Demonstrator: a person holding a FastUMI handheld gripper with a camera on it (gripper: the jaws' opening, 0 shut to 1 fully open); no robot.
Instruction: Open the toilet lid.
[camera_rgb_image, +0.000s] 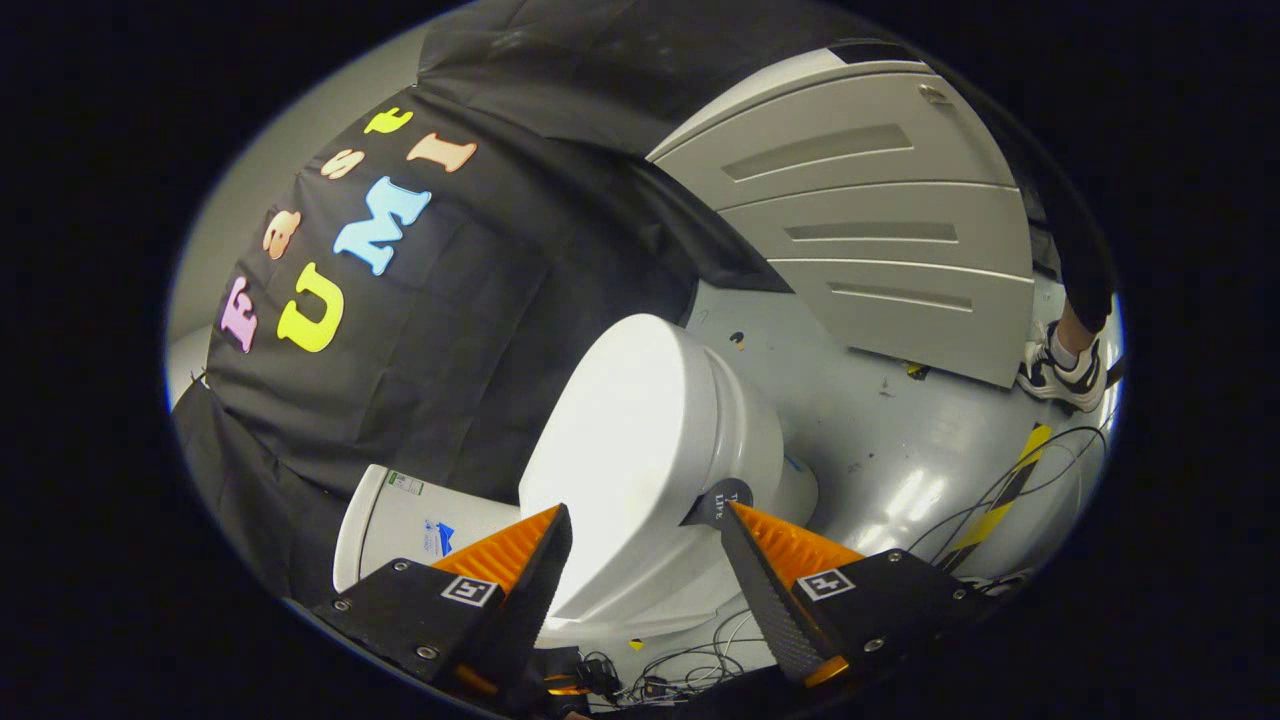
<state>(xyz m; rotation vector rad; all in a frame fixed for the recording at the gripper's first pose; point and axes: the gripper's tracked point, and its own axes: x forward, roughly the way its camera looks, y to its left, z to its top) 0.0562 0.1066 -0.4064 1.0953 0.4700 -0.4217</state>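
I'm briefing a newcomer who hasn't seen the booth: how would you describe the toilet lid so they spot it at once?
Start at the black cloth wall; the white ceramic toilet stands in front of it on the grey floor. Its glossy white oval lid lies closed on top, just ahead of the open tongs. Unlike the boxy white cistern beside it, it is smooth and rounded.

Glossy smooth plastic toilet lid (625, 420), matt creased black cloth wall (450, 330), shiny smooth grey floor (900, 450), ribbed pads (510, 550) on spread jaws.
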